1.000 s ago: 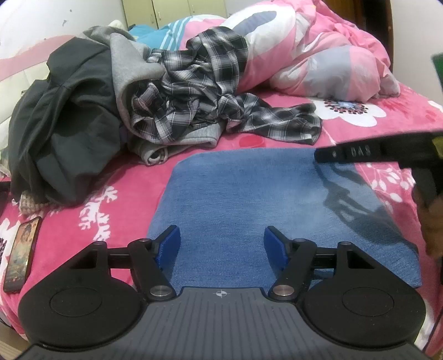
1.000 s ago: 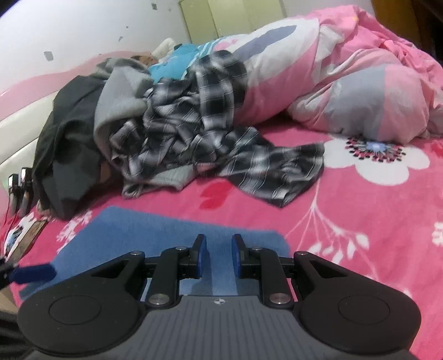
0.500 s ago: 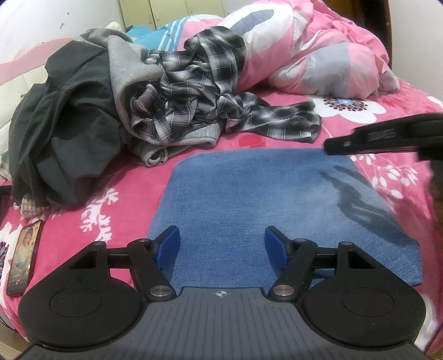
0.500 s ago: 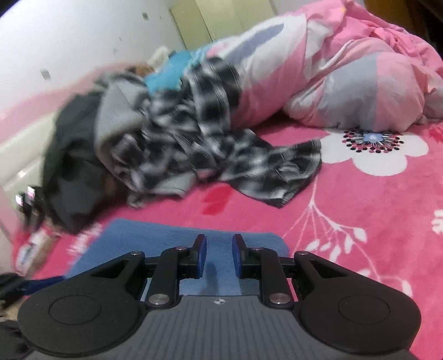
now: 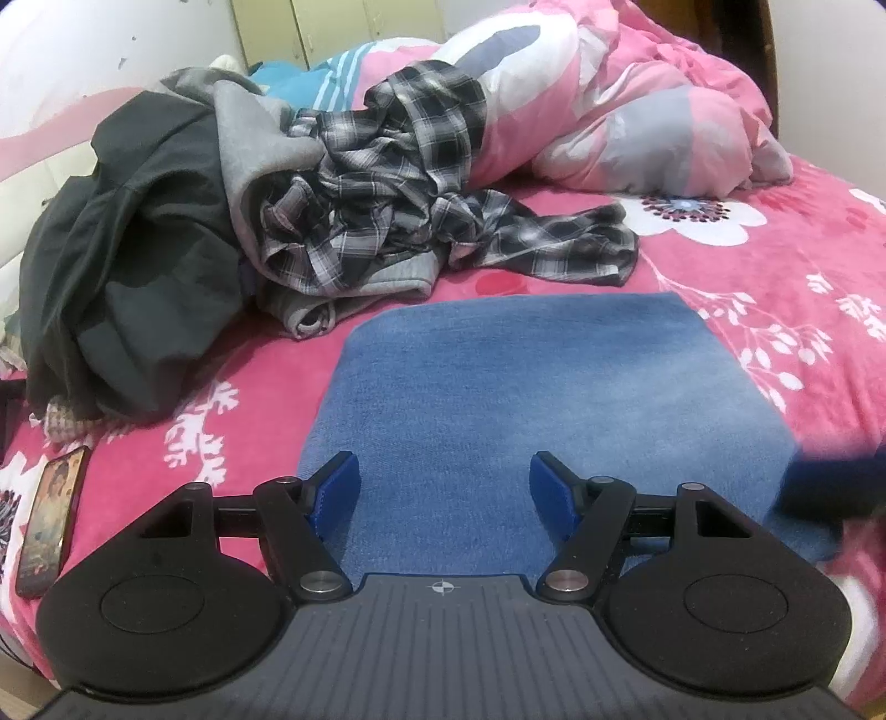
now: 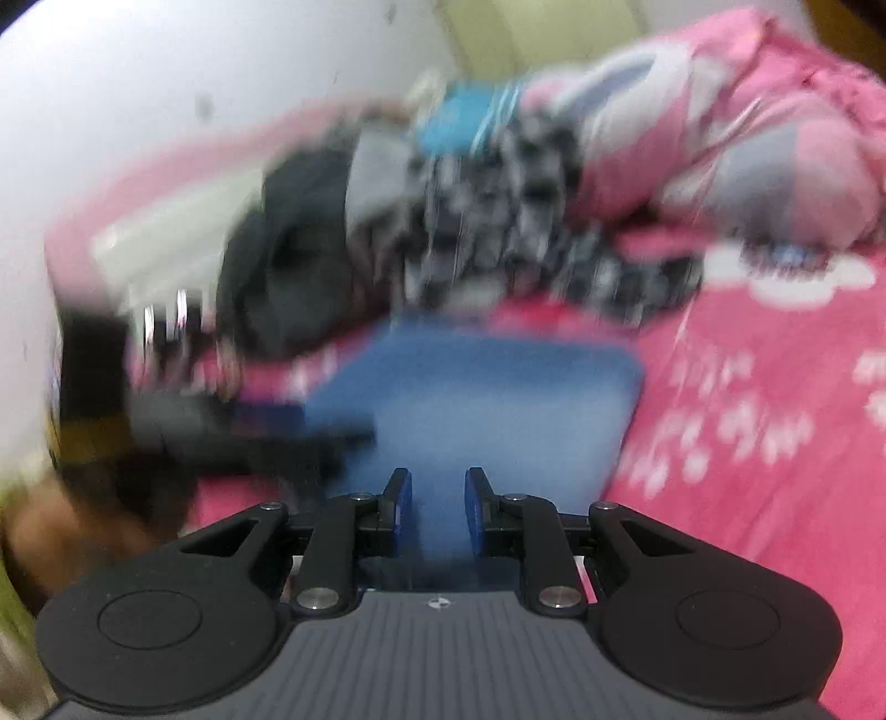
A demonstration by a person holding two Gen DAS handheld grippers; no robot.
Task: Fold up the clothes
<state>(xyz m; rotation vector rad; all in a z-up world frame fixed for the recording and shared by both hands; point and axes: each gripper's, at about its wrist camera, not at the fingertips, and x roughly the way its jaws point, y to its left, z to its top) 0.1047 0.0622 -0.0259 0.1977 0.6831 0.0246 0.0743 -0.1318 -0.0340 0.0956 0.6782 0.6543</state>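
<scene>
At far left a phone (image 5: 51,519) lies on the bed (image 5: 803,266). Behind it sits a pile not yet folded: a dark garment (image 5: 133,260), a grey sweatshirt (image 5: 249,133) and a plaid shirt (image 5: 398,216), all crumpled and overlapping. In the centre the blue towel (image 5: 531,399) lies flat as a folded rectangle on the pink floral bedspread; this item appears complete, so most of the task is judged outstanding. The left hand-held gripper (image 5: 440,490) hovers over the towel's near edge, released, jaws wide, nothing between them. The right hand-held gripper (image 6: 437,507) sits over the towel's near right corner, jaws narrowly apart and empty; its view is motion-blurred. To the right a bunched pink quilt (image 5: 637,111) occupies the head of the bed. Behind are a white wall and pale cupboard doors (image 5: 310,22).
</scene>
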